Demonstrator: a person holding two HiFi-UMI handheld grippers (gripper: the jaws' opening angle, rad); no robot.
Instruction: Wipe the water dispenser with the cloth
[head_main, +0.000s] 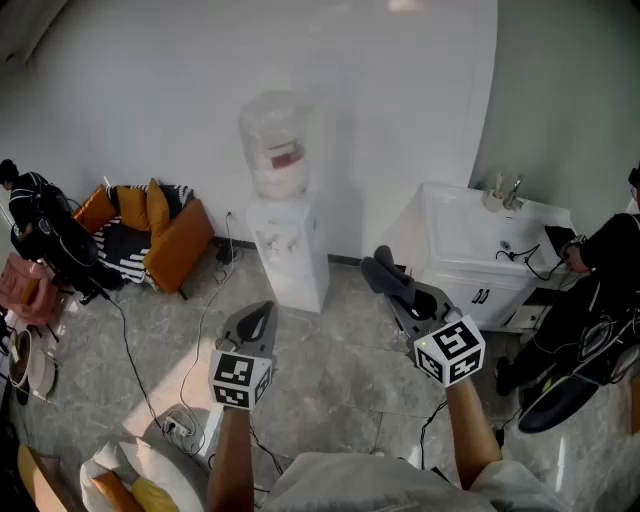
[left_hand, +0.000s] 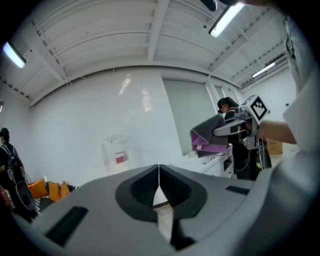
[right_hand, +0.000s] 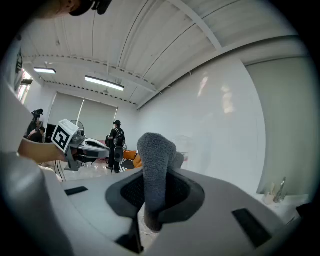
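Note:
A white water dispenser (head_main: 290, 255) with a clear bottle (head_main: 273, 145) on top stands against the white wall, ahead of both grippers; its bottle (left_hand: 116, 155) shows in the left gripper view. My right gripper (head_main: 388, 277) is shut on a folded grey cloth (head_main: 383, 274), which sticks up between its jaws (right_hand: 156, 165). From the left gripper view the cloth (left_hand: 210, 136) shows a purple inner side. My left gripper (head_main: 262, 318) is shut with nothing in it, its jaws meeting in a thin line (left_hand: 159, 184). Both grippers are short of the dispenser, held above the floor.
A white sink cabinet (head_main: 490, 255) stands right of the dispenser. An orange chair (head_main: 150, 232) with cushions sits to its left. Cables and a power strip (head_main: 178, 428) lie on the tiled floor. A person in black (head_main: 590, 290) bends at the right edge; another (head_main: 40, 225) is at the left.

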